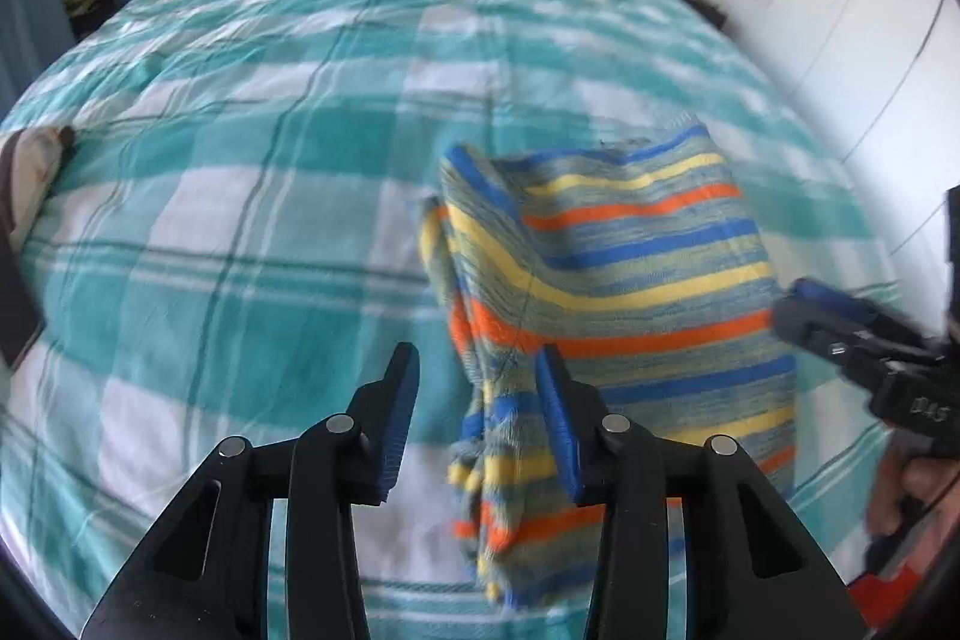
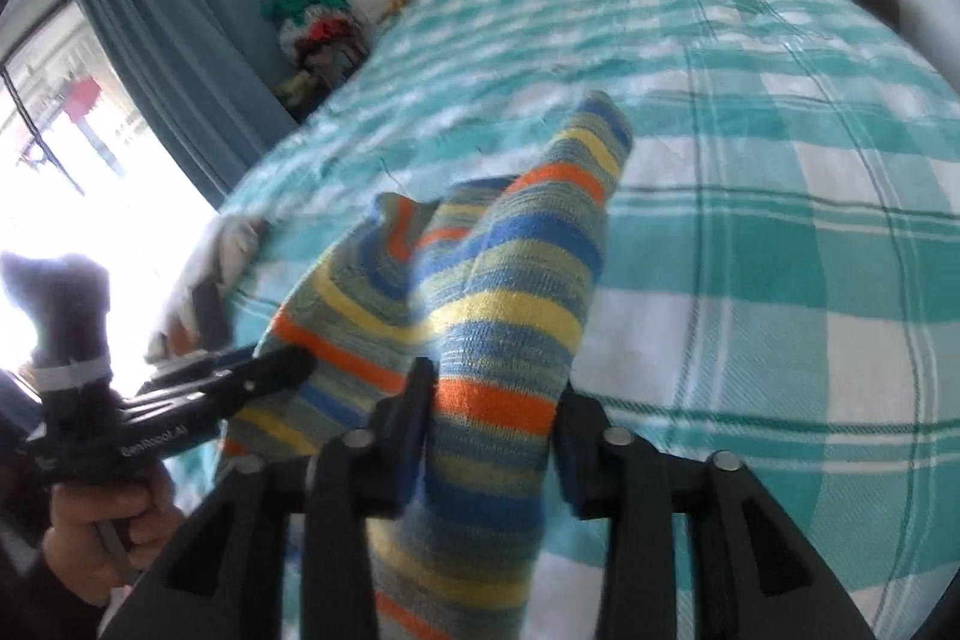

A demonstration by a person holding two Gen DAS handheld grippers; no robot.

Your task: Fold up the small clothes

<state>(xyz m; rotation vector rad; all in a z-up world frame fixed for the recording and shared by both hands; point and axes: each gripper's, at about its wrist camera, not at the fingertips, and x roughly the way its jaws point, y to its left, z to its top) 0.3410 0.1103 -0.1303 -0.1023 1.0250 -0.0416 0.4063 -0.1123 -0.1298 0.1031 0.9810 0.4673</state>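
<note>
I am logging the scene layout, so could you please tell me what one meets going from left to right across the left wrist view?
Pale cloth at the bed's left edge → teal checked bedspread → left gripper, open → striped garment → right gripper at the garment's right edge.

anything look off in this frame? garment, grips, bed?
The striped garment hangs bunched and twisted rather than flat, its left edge rolled into a rope. The left claw is open, with only its right finger against the cloth. Cloth runs between the right claw's fingers; whether they pinch it is unclear.
</note>
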